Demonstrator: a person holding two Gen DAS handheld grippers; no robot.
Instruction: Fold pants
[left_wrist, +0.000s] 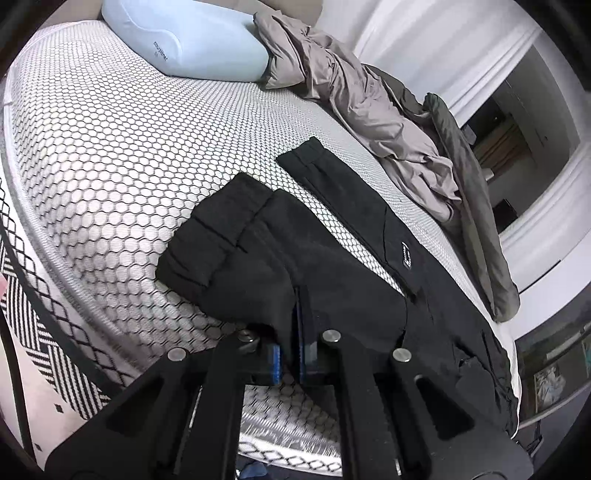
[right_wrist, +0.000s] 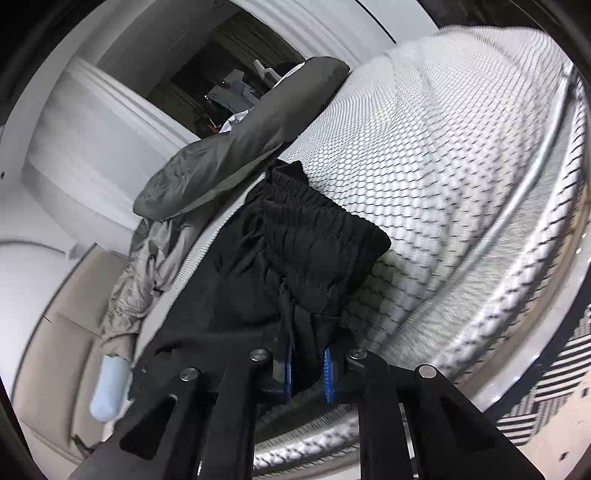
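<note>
Black pants (left_wrist: 332, 258) lie across a mattress (left_wrist: 110, 155) covered in a honeycomb pattern. In the left wrist view my left gripper (left_wrist: 291, 354) is shut on the cuff end of one leg, which drapes over its blue pads; the other leg's cuff (left_wrist: 306, 155) lies flat farther off. In the right wrist view my right gripper (right_wrist: 308, 369) is shut on the bunched elastic waistband (right_wrist: 317, 236) of the pants (right_wrist: 229, 295), with a drawstring hanging between the blue pads.
A pale blue pillow (left_wrist: 184, 40) sits at the head of the bed. A crumpled taupe sheet (left_wrist: 354, 96) and a dark green quilt (left_wrist: 476, 206) lie along the far side by a white wall. A black-and-white patterned rug (left_wrist: 33, 343) covers the floor.
</note>
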